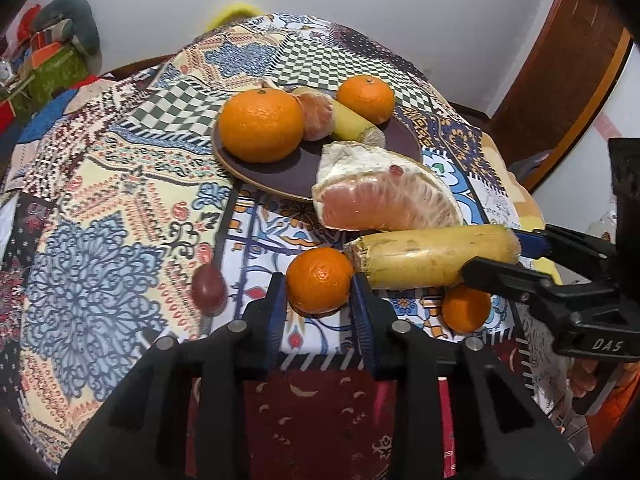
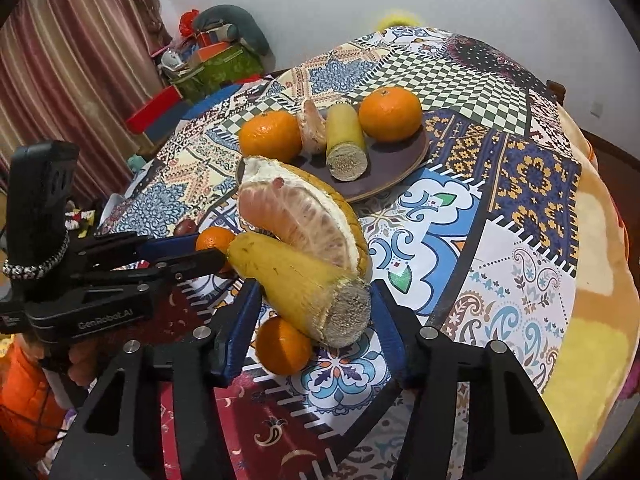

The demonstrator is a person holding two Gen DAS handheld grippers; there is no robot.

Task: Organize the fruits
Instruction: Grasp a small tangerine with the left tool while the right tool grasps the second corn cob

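Note:
A dark plate (image 1: 280, 176) (image 2: 392, 176) holds two oranges (image 1: 260, 122) (image 2: 390, 114), a peeled orange (image 1: 318, 116) and a cut banana piece (image 1: 352, 124) (image 2: 346, 148). A pomelo wedge (image 1: 380, 196) (image 2: 304, 220) lies against the plate's near rim. My left gripper (image 1: 318, 292) (image 2: 216, 256) is shut on a small orange (image 1: 318, 280) (image 2: 214, 240) on the cloth. My right gripper (image 2: 316, 312) (image 1: 516, 254) is open around the cut end of a second banana piece (image 1: 432, 256) (image 2: 304, 284). Another small orange (image 1: 466, 308) (image 2: 282, 346) lies under it.
A dark red fruit (image 1: 208, 286) lies on the patterned tablecloth (image 1: 100, 200) left of my left gripper. The round table's near edge is just below both grippers. Boxes and clutter (image 2: 208, 56) stand by the wall at back left.

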